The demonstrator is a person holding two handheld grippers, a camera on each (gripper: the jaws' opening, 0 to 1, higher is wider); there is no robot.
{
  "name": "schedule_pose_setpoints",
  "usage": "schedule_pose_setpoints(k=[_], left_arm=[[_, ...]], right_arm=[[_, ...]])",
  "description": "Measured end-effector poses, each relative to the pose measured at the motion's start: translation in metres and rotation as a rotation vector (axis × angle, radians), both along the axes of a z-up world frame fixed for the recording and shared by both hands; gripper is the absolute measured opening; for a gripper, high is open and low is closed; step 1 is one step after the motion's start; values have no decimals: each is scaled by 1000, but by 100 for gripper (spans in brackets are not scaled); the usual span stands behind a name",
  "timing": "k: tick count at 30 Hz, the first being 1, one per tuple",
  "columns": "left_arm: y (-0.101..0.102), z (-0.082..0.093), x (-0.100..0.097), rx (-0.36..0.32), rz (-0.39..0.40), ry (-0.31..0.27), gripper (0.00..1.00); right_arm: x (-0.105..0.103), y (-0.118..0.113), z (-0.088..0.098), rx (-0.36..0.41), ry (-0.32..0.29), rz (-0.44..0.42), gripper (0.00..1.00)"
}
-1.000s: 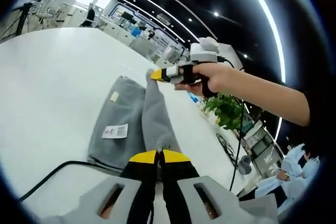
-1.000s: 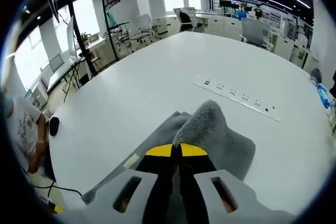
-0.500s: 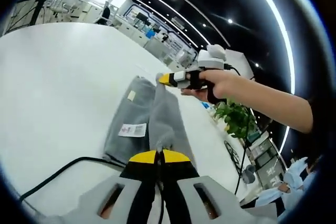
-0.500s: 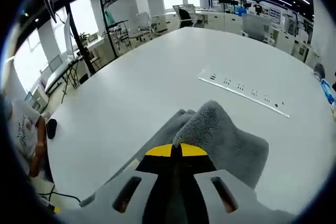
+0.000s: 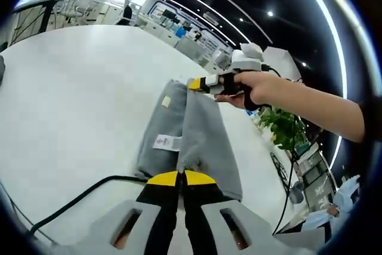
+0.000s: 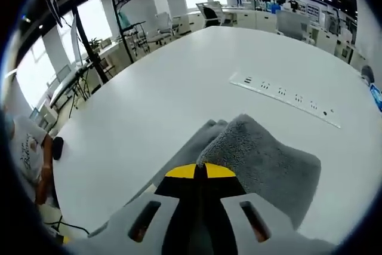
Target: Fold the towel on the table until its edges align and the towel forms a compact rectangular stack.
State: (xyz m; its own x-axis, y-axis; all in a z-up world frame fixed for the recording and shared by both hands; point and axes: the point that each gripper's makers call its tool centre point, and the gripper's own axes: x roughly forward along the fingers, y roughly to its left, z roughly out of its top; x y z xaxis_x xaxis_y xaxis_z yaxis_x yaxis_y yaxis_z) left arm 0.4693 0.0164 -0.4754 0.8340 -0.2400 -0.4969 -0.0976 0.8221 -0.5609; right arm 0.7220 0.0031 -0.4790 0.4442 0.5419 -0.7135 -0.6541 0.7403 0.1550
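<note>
Towel: grey towel [image 5: 197, 138] lies partly folded on the white tabletop [image 5: 71, 94], top layer lifted.
Left gripper [image 5: 181, 177]: fingers clamped on near corner.
Right gripper [image 6: 200, 170]: fingers clamped on opposite corner.

the towel [image 5: 197, 135] lies on the surface [image 5: 71, 100], one half lifted over the other. the left gripper [image 5: 179, 178] holds its near edge; the right gripper [image 5: 197, 83], in a hand [image 5: 262, 88], holds the far edge. a label [image 5: 166, 142] sits on the lower layer, left of the raised fold. a cable [image 5: 89, 192] runs on the surface at the near left. in the right gripper view, a power strip [image 6: 286, 100] lies on the surface beyond the towel [image 6: 262, 153], with chairs [image 6: 209, 13] behind the surface.
</note>
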Motion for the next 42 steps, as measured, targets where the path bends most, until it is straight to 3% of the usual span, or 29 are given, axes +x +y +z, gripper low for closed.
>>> schedule_pose_setpoints(k=[7,14,28,42], left_arm=[[5,-10,-4,1,28,54,2],[7,-19,-6,-9,32,79,2],[9,-32,-7,-4,37,119,2],[12,-34,-9,-22,77,136,2]], right_arm=[[4,6,-14,3,10,36,1],[3,9,-14,-15,-5,91,1],[4,17,-30,-74,-48,179,2],[-1,18,-33,-131,-90,239,2]])
